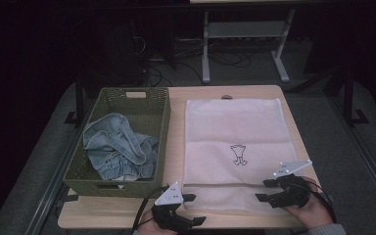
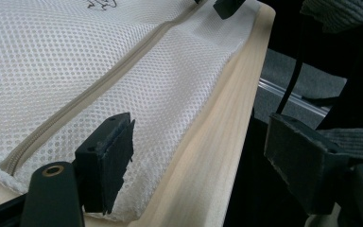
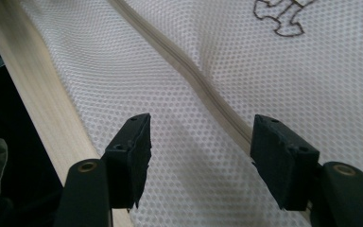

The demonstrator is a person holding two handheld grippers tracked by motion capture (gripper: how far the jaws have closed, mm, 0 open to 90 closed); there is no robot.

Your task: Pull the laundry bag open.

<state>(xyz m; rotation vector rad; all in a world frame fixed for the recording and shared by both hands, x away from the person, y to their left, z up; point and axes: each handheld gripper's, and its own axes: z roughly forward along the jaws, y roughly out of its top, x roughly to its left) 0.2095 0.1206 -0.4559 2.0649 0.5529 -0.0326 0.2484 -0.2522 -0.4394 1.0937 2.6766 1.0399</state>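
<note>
The white mesh laundry bag (image 1: 235, 147) lies flat on the right half of the wooden bench (image 1: 176, 122), its zipper (image 3: 203, 85) running parallel to the near edge and a small embroidered figure (image 1: 239, 154) at its centre; a green woven basket (image 1: 161, 142) stands just beside it on the left, holding crumpled blue denim (image 1: 117, 147).

Left claw (image 1: 192, 209): held low at the near left corner of the bag, the hand entering from the bottom edge of the high view, the claw pointing right along the bench edge; jaws released and wide apart; in the left gripper view one pad (image 2: 111, 158) rests over the bag's corner mesh, the other hangs past the bench edge; nothing is gripped.

Right claw (image 1: 265, 190): held at the near right corner of the bag, the hand resting at the bench edge, wrist turned so the claw points left toward the other; jaws released, standing wide; in the right gripper view they straddle the zipper line just above the mesh, pads not pressing on it.
</note>
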